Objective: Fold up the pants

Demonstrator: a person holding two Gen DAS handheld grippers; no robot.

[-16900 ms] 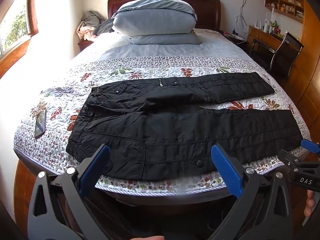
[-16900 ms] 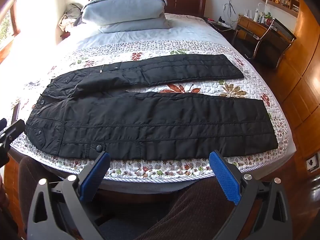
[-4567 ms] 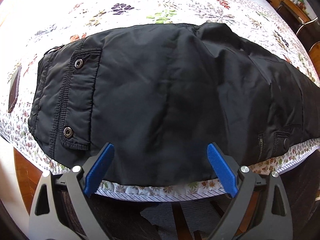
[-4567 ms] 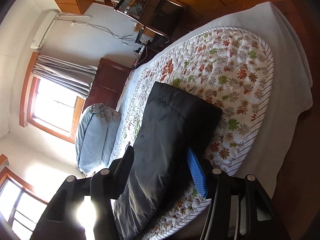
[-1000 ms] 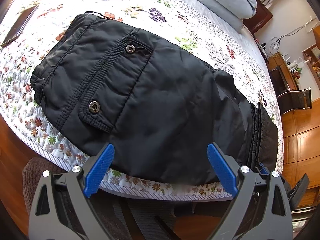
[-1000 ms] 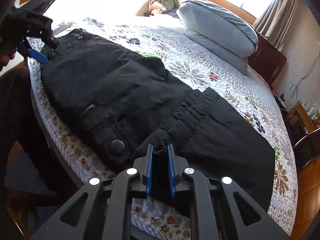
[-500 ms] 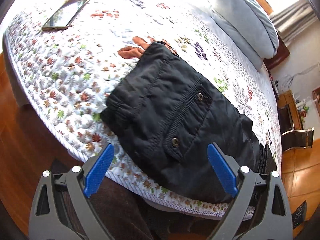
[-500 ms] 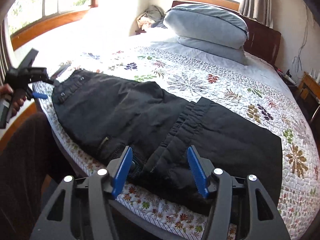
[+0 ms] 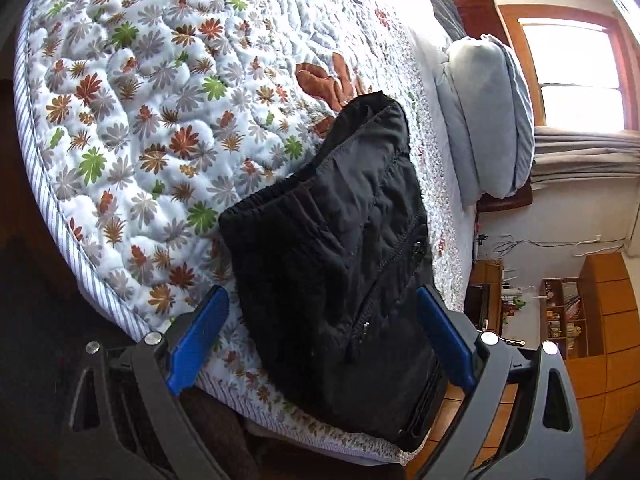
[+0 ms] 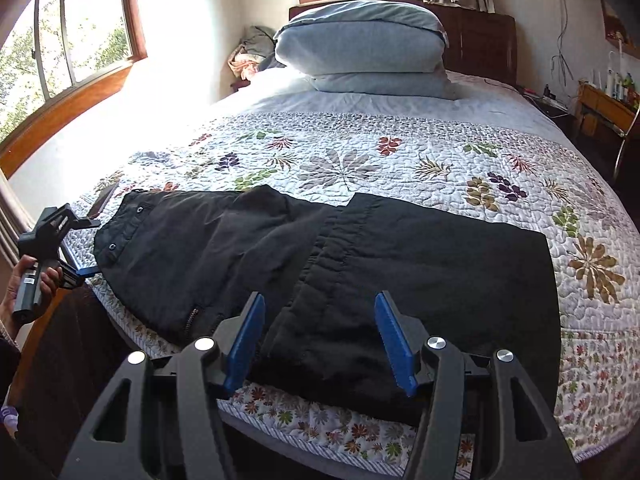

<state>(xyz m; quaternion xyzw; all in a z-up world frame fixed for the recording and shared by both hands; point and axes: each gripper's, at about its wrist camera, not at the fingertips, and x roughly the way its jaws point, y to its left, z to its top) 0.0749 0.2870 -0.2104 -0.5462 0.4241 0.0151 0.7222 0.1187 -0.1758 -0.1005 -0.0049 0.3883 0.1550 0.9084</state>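
Right wrist view shows the black pants [image 10: 328,264] lying on the bed [image 10: 400,152] just ahead of the right tongs [image 10: 320,340], whose jaws have just been opening and hold nothing, so the leg fold looks done, and next the left tongs [image 9: 320,344], wide apart and empty, probably must grab the waist end in front and fold again.

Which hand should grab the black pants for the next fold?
Probably the left. The left gripper is open right beside the waistband end of the black padded pants, ready to lift it over. The right gripper, jaws just opened and empty, hovers over the already folded cuff end.
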